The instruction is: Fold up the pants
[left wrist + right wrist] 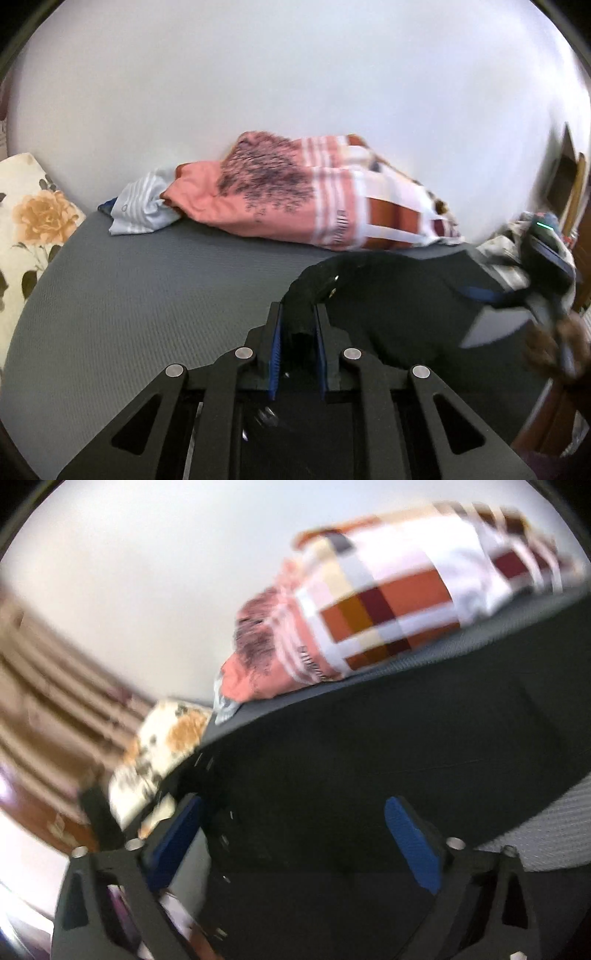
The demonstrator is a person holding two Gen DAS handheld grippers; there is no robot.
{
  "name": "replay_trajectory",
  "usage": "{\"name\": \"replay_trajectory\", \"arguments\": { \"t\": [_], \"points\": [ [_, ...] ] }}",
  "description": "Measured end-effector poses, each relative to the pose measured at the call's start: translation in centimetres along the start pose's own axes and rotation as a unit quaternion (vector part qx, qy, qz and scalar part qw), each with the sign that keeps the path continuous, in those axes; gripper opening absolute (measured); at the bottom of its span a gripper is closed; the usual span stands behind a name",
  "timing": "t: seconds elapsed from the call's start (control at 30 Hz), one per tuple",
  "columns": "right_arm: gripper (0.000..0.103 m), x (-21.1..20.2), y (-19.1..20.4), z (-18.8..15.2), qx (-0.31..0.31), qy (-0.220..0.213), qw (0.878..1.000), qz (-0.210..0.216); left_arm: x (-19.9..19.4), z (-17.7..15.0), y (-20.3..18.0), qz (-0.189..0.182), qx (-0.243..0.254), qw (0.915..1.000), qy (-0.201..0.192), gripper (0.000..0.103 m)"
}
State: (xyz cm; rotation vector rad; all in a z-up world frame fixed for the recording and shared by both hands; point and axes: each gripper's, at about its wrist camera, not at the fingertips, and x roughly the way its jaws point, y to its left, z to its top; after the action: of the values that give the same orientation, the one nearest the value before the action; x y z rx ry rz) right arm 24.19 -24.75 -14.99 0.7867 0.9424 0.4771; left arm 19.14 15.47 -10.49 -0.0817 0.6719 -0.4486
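a grey ribbed bed [147, 288] carries black pants [406, 295], a pink patterned blanket [280, 192] and a floral pillow [33, 229]

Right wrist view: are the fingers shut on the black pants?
No, the right gripper's blue-padded fingers stand wide apart over the black fabric pants.

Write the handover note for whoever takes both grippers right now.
Left gripper: jaws shut on a bunched edge of the black pants.
Right gripper: jaws open over the pants, nothing gripped.
Pants lie on the grey mattress, in front of the pink printed bedding by the wall.
Done: one edge gripped.
Left: grip with the right, fold, smooth flat.
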Motion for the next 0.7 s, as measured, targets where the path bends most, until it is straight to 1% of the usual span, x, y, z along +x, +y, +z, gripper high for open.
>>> {"name": "replay_trajectory", "arguments": {
  "t": [0.03,0.07,0.13,0.23,0.27,0.3,0.33,0.37,0.4,0.47,0.57,0.6,0.67,0.7],
  "points": [
    [0.09,0.9,-0.9,0.9,0.024,0.007,1.0,0.016,-0.7,-0.5,-0.6,-0.001,0.001,1.0,-0.003,0.016],
    [0.09,1.5,-1.5,1.5,0.042,0.007,0.999,0.021,-1.3,-1.2,-1.2,-0.001,0.001,1.0,-0.005,0.016],
    [0.089,2.9,-2.9,2.7,0.081,0.016,0.996,0.044,-2.6,-2.8,-2.2,-0.005,-0.005,1.0,-0.004,0.016],
    [0.088,4.8,-5.4,3.8,0.136,0.027,0.99,0.038,-3.2,-4.4,-3.0,-0.011,-0.02,0.9997,0.008,0.016],
    [0.078,5.4,-6.0,4.0,0.146,0.035,0.988,0.033,-3.1,-4.8,-3.1,-0.01,-0.024,0.9996,0.012,0.016],
    [0.057,5.9,-6.5,4.1,0.157,0.038,0.987,0.027,-3.1,-5.2,-3.3,-0.011,-0.028,0.9994,0.019,0.016],
    [0.043,6.5,-6.8,4.2,0.154,0.046,0.987,0.021,-3.0,-5.4,-3.3,-0.009,-0.03,0.9992,0.023,0.016],
    [0.014,6.8,-6.6,4.3,0.141,0.053,0.989,0.007,-3.1,-5.7,-3.4,-0.006,-0.031,0.9992,0.026,0.016],
    [0.01,6.7,-6.1,4.1,0.122,0.051,0.991,-0.017,-3.1,-5.8,-3.3,-0.002,-0.032,0.9989,0.033,0.016],
    [0.009,5.8,-5.2,3.1,0.103,0.04,0.994,-0.017,-3.5,-5.8,-3.0,0.007,-0.034,0.9987,0.039,0.016],
    [0.009,3.2,-2.7,0.6,0.053,0.024,0.998,-0.037,-4.8,-6.4,-2.6,0.014,-0.031,0.9983,0.048,0.016],
    [0.009,2.2,-1.9,-0.5,0.041,0.02,0.998,-0.039,-5.5,-6.9,-2.5,0.018,-0.026,0.998,0.055,0.016],
    [0.009,-0.3,-0.5,-3.9,0.017,0.014,0.999,-0.045,-6.2,-7.9,-2.4,0.025,-0.02,0.9971,0.069,0.016],
    [0.009,-1.0,-0.4,-5.6,0.01,0.016,0.999,-0.05,-6.6,-8.6,-2.3,0.031,-0.019,0.9963,0.078,0.016]
  ]
}}
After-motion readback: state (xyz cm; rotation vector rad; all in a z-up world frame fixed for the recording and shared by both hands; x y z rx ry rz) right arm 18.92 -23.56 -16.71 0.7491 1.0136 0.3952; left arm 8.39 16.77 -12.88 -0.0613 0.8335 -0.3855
